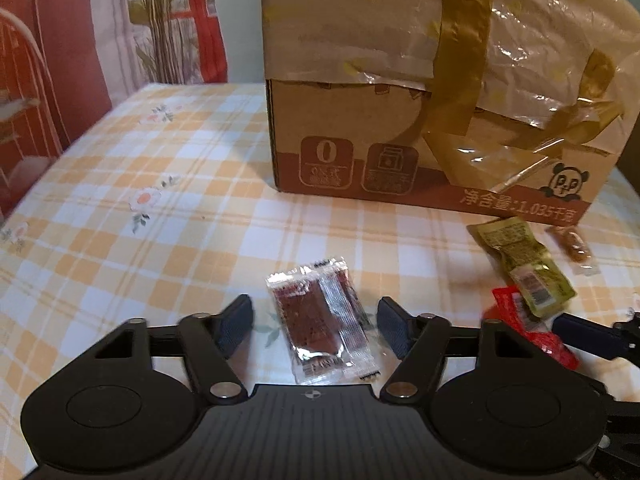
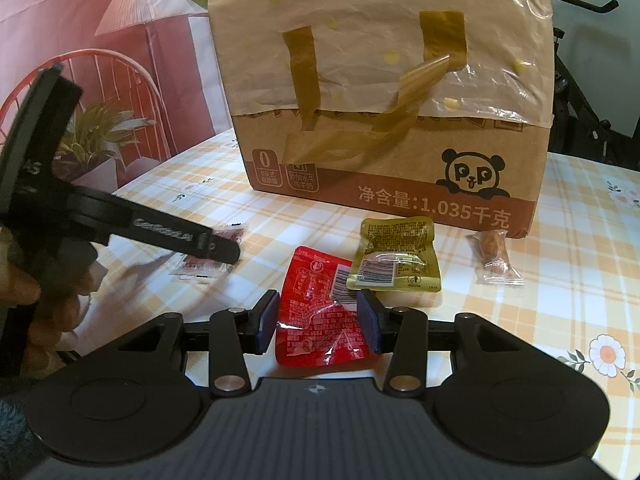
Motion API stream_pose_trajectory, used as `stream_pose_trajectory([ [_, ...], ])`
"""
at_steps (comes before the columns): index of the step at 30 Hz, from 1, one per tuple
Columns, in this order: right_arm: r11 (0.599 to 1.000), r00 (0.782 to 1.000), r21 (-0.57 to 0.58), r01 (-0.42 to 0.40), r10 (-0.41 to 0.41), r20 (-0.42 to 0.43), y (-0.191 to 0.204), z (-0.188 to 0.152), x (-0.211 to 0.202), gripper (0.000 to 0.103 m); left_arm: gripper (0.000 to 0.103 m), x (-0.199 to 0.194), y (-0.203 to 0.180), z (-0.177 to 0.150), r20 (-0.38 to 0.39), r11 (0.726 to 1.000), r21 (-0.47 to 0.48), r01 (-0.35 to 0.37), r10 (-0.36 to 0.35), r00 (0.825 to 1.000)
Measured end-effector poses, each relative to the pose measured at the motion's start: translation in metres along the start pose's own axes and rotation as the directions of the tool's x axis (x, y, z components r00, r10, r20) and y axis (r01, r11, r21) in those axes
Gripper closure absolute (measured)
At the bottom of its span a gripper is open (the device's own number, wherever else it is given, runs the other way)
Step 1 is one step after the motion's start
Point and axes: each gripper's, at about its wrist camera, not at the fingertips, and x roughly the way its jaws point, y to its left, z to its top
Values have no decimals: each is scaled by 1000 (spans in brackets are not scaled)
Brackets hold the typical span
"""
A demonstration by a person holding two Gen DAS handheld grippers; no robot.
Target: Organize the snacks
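A clear packet of red-brown snack (image 1: 316, 316) lies flat on the checked tablecloth (image 1: 160, 208). My left gripper (image 1: 315, 330) is open, its pads on either side of the packet with a small gap on each side. In the right wrist view, my right gripper (image 2: 319, 320) is shut on a crinkled red packet (image 2: 312, 280), a pad pressing each side. A green packet (image 2: 394, 256) overlaps the red one's far corner. A small brown sweet in clear wrap (image 2: 496, 256) lies to its right. The left wrist view shows the red packet (image 1: 560, 348) and green packet (image 1: 524, 264) at right.
A tall cardboard box (image 2: 380, 100) with a plastic cover and brown tape stands just behind the snacks. A hand (image 2: 24, 280) holds the left gripper (image 2: 224, 252) at the left of the right wrist view. The table's edges run along the left and far sides.
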Motion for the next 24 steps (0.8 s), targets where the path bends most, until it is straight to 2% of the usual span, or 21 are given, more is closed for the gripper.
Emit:
stream_pose_trajectory([
  [1, 1000, 1000, -2, 1, -1, 0, 0, 0, 0, 57, 54, -2, 1, -1, 12, 1000, -4, 9, -9, 1000],
  [3, 1000, 1000, -5, 2, -2, -1, 0, 0, 0, 57, 58, -5, 5, -1, 14, 999, -20, 32, -32, 999],
  [6, 1000, 1000, -5, 2, -2, -2, 1, 0, 0, 56, 60, -11, 10, -5, 20, 998, -32, 58, -57, 998],
  [11, 999, 999, -27, 20, -21, -30, 5, 2, 3, 48, 60, -19, 17, -15, 29, 995, -21, 97, -96, 995],
  [17, 999, 999, -20, 28, -29, -42, 4, 3, 4, 47, 60, -25, 17, -17, 49, 994, -6, 109, -109, 993],
  [22, 996, 997, -72, 51, -55, -55, 12, 3, 6, 45, 60, -26, 12, -20, 52, 992, 17, 129, -130, 990],
  [24, 995, 997, -77, 56, -61, -57, 12, 3, 6, 48, 60, -26, 11, -21, 57, 991, 24, 134, -135, 989],
])
